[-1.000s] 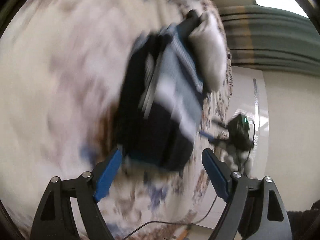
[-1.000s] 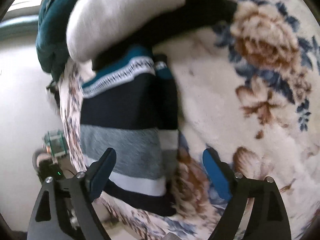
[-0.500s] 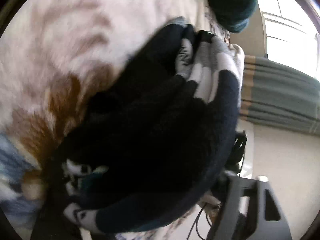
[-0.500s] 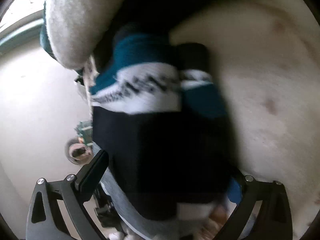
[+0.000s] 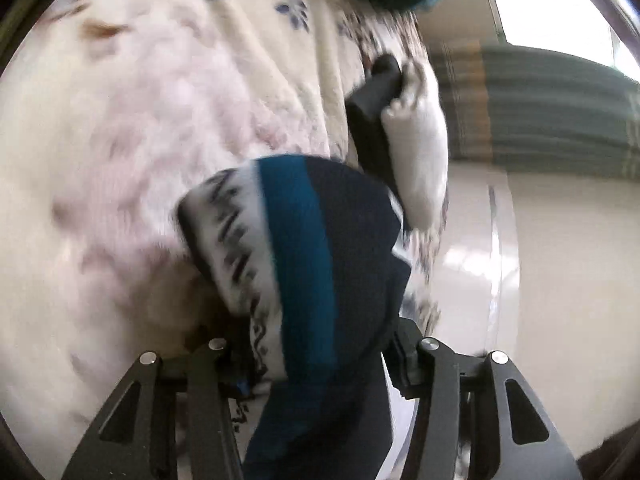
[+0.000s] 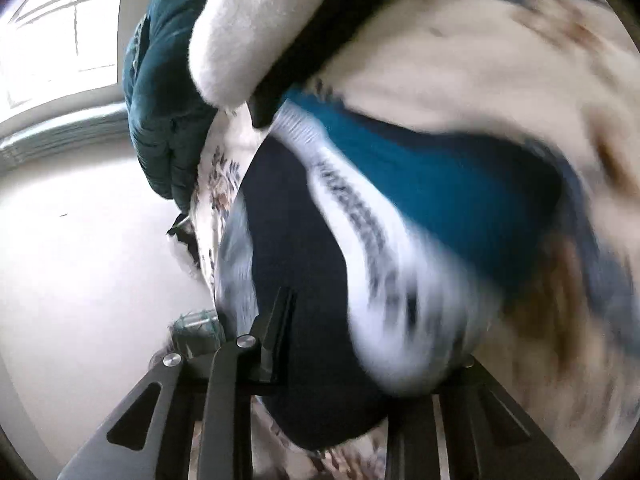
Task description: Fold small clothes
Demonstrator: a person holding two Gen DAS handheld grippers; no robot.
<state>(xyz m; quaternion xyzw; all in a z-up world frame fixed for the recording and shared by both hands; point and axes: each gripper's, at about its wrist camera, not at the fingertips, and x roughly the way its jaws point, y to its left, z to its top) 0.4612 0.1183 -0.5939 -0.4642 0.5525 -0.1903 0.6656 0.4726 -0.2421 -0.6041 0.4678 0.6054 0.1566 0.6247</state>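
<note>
Now blanket (image 5: 140, 140) as work surface; white cloth (image 5: 420, 152) at its edge. Striped knit (image 5: 320, 248) lifted off blanket for fold, bunched between both grippers: left (image 5: 316, 360), right (image 6: 360, 360), jaws just closing onto it.

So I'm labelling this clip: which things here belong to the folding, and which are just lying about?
In the job:
- striped knit garment, gripped at both ends
- left gripper
- right gripper
- floral blanket under it

Lying about:
- white garment
- black garment
- teal garment
- curtain
</note>
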